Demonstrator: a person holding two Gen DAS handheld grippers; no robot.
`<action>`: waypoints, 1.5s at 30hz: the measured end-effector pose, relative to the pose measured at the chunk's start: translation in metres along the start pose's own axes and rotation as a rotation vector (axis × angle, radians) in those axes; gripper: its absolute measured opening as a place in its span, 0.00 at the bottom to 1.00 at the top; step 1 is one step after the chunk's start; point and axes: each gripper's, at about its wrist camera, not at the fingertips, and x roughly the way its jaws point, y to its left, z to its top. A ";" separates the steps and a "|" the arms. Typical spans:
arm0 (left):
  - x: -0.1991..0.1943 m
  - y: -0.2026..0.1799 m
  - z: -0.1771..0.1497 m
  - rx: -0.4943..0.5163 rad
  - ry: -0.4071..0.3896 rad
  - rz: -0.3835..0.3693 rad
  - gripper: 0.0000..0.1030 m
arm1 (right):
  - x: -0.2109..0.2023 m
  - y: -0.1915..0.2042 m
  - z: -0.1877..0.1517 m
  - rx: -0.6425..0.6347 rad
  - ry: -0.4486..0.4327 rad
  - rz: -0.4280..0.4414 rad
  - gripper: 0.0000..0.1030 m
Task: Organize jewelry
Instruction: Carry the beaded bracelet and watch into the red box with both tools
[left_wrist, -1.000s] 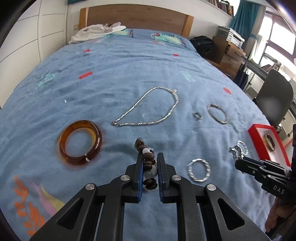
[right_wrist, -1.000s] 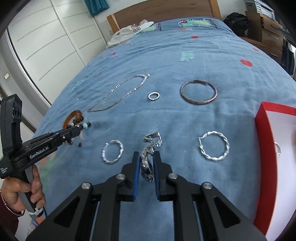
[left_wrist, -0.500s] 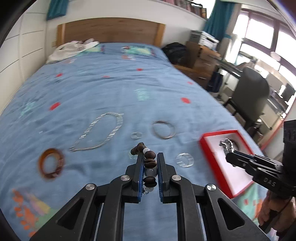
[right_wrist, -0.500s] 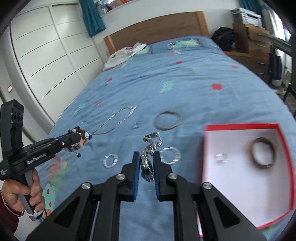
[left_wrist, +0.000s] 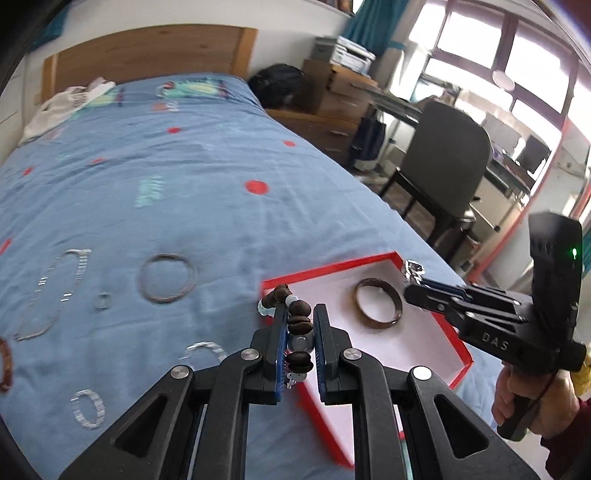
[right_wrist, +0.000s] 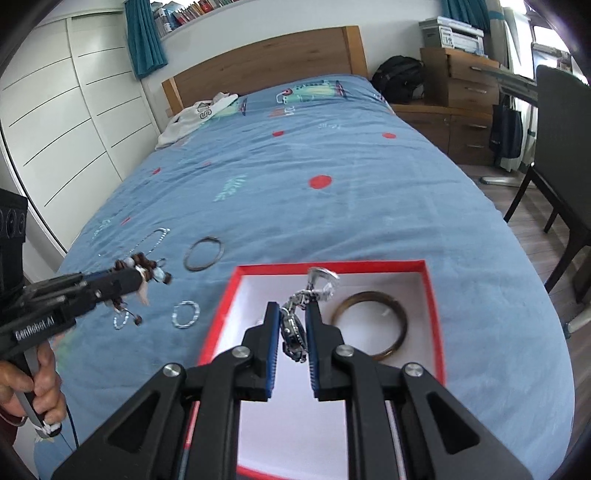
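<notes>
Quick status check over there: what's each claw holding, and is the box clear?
Left gripper shut on brown bead bracelet. Right gripper shut on silver chain piece, over red box. Brown bangle already inside; nothing blocking.

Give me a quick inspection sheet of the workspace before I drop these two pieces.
Surface: blue bedspread, patterned, rumpled.
Job's things: red box with white floor holds a brown bangle; silver necklace, thin bangle, small ring and two silver hoops lie on the bedspread.
Clutter: white garment near the headboard.
Grippers: left gripper shut on beaded bracelet; right gripper shut on silver watch, over the box.
Cables: nothing seen.
Surroundings: wardrobe, dresser, backpack, office chair.
</notes>
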 end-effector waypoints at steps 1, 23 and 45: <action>0.009 -0.004 0.001 0.005 0.009 -0.006 0.13 | 0.006 -0.009 0.002 0.000 0.011 -0.003 0.13; 0.114 -0.025 -0.004 0.045 0.176 -0.050 0.13 | 0.081 -0.051 -0.009 -0.034 0.212 -0.030 0.13; 0.103 -0.019 -0.007 0.104 0.185 0.005 0.29 | 0.075 -0.044 -0.003 -0.075 0.222 -0.080 0.31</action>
